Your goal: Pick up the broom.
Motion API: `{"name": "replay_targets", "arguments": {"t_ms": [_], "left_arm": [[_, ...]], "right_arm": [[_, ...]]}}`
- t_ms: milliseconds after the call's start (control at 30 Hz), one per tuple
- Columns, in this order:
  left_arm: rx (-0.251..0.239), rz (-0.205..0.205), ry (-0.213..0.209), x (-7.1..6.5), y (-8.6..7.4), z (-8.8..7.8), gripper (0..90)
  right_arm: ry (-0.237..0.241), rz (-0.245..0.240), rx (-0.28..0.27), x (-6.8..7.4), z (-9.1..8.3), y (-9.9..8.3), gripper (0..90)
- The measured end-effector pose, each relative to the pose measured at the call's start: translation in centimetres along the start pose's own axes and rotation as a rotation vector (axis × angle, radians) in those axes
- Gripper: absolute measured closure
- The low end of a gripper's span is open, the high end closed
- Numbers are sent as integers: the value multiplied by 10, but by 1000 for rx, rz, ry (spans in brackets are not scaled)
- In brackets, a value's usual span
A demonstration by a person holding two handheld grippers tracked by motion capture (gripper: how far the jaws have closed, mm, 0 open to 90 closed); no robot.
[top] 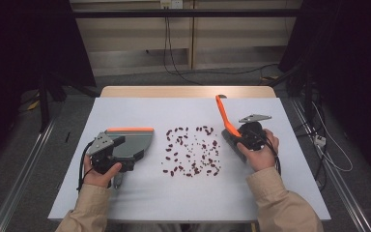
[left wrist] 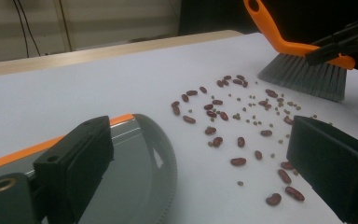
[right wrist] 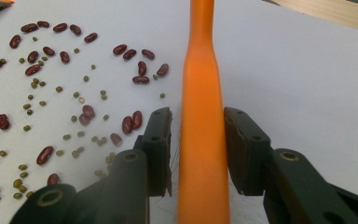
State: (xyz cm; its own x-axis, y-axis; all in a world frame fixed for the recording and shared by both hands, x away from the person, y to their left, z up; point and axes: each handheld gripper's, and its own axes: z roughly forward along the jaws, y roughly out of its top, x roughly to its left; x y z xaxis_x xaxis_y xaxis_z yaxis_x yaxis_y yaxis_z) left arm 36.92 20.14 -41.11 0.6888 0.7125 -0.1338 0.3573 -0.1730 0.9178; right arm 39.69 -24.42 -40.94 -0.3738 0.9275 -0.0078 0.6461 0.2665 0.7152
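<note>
The right hand-held gripper (top: 239, 137), jaws nearly closed around the orange brush (right wrist: 200, 93) handle, had the scattered beans (top: 192, 151) to its left, between it and the dustpan (top: 133, 142) held by the left hand-held gripper (top: 121, 154).
</note>
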Motion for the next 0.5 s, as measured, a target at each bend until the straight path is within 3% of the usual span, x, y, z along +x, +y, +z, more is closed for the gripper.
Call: {"name": "replay_targets", "arguments": {"t_ms": [133, 333, 500], "left_arm": [[2, 0, -2, 1, 0, 1, 70], [2, -6, 5, 3, -1, 0, 70], [1, -8, 11, 3, -2, -2, 70]], "right_arm": [[-7, 38, 26, 0, 4, -1, 709], [21, 59, 29, -2, 3, -2, 713], [12, 60, 31, -4, 3, -1, 715]]}}
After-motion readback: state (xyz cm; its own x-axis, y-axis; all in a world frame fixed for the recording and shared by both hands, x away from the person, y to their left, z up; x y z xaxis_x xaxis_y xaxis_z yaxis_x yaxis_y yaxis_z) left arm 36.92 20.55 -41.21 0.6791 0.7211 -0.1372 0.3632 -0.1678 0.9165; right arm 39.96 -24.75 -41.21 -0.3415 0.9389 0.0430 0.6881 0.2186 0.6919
